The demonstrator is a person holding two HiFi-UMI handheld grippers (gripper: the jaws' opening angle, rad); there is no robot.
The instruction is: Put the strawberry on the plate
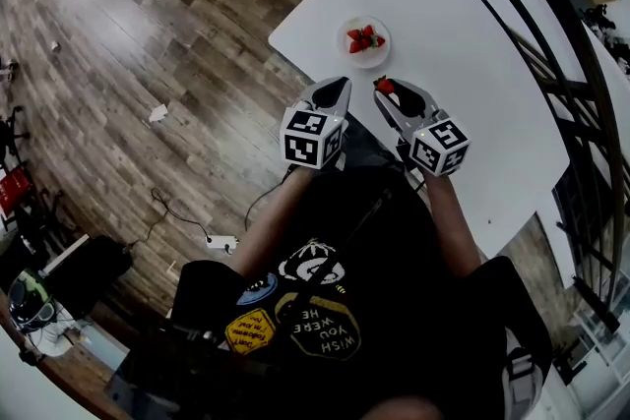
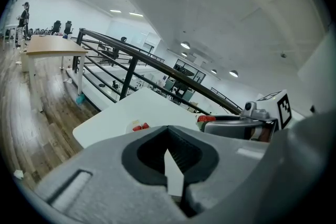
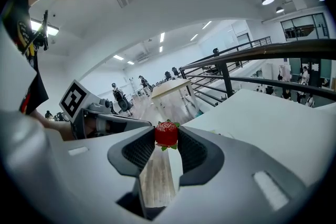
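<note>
A small white plate (image 1: 350, 51) with two or three strawberries (image 1: 363, 38) on it sits near the left edge of the white table (image 1: 463, 44). My right gripper (image 1: 383, 86) hovers just short of the plate, shut on a red strawberry (image 1: 385, 86). The right gripper view shows this strawberry (image 3: 166, 134) pinched between the tips, green leaves hanging below. My left gripper (image 1: 340, 85) is beside it on the left, over the table's edge, shut and holding nothing. In the left gripper view its tips (image 2: 168, 130) meet, with the plate's strawberries (image 2: 139, 126) ahead.
Wooden floor (image 1: 148, 34) lies left of the table, with a cable and power strip (image 1: 221, 241) on it. A dark metal railing (image 1: 581, 93) runs along the table's far and right sides. A wooden table (image 2: 52, 47) stands further off.
</note>
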